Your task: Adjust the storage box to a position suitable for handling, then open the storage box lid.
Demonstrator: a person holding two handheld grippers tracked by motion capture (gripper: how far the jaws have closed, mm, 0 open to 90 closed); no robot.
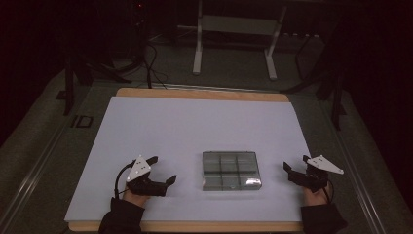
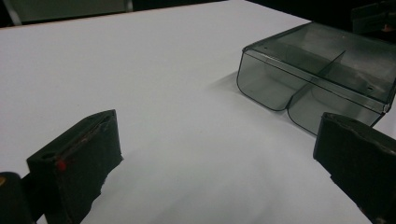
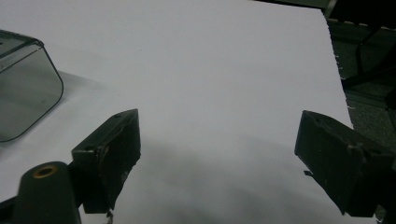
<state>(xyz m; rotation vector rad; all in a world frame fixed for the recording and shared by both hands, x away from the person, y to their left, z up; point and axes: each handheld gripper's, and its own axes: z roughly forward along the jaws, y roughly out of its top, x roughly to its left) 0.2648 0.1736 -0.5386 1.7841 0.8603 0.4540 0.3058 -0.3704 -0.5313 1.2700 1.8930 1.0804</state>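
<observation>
Clear box [image 3: 25,88] cut off by edge — contents unreadable.

The left gripper [image 1: 162,170] is held low in the person's left hand [image 1: 134,196], and its jaws stand wide apart with nothing between the fingers [image 2: 79,163]. The right gripper [image 1: 295,165] sits in the right hand [image 1: 315,194], jaws also spread wide, with empty space between its fingers [image 3: 109,156]. Dark sleeves [image 1: 122,219] cover both forearms.

Dim, underexposed frames, dark surroundings.
White table sheet [image 1: 195,126] brightest; glare on clear box [image 1: 231,169] lower right corner; soft shadows lower frame; near jaws blurry.
</observation>
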